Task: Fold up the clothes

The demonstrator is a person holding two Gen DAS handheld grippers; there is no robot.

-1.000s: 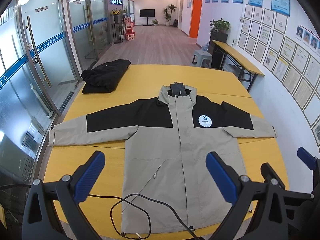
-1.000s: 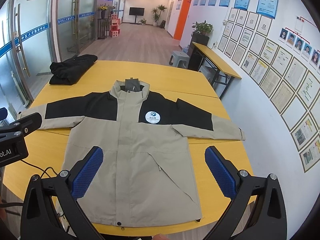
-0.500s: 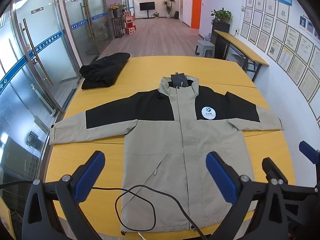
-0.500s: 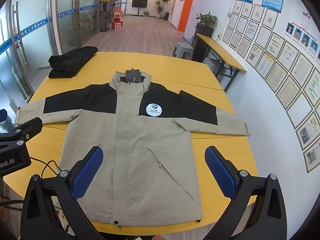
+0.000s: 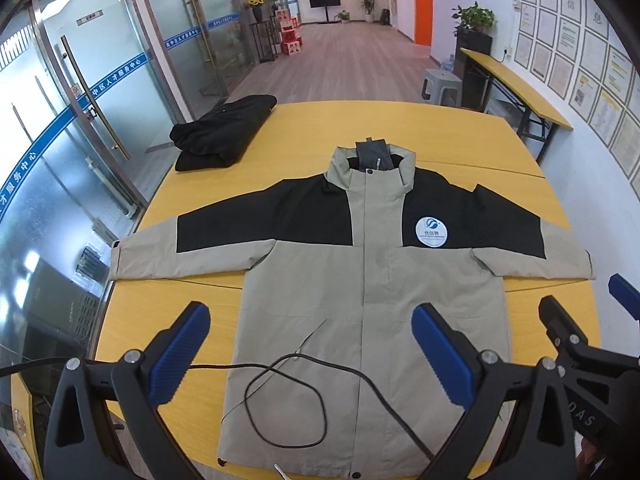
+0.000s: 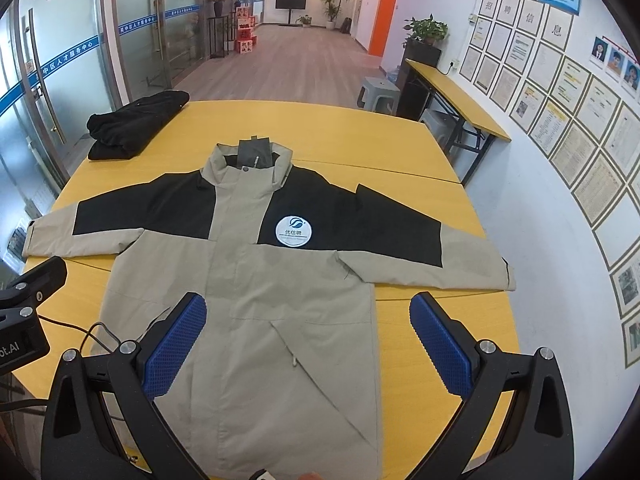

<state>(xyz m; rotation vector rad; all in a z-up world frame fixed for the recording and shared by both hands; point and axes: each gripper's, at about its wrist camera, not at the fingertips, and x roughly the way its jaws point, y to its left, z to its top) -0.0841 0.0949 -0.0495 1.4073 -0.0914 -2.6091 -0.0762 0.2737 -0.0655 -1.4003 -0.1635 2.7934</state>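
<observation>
A beige and black jacket (image 5: 360,292) lies flat and face up on the yellow table (image 5: 460,140), sleeves spread, collar at the far side. It also shows in the right wrist view (image 6: 256,300). My left gripper (image 5: 310,350) is open and empty, held above the jacket's lower left part. My right gripper (image 6: 308,344) is open and empty, above the jacket's lower right part. Part of the right gripper shows at the right edge of the left wrist view (image 5: 580,344).
A folded black garment (image 5: 224,132) lies at the table's far left corner. A black cable (image 5: 288,396) loops over the jacket's hem. Glass doors (image 5: 80,100) stand on the left, a wall with framed papers (image 6: 580,128) on the right, and a side table (image 6: 452,96) beyond.
Both grippers have moved slightly forward and tilted down over the table. The cable loop has shifted up on the jacket. The jacket has not moved.
</observation>
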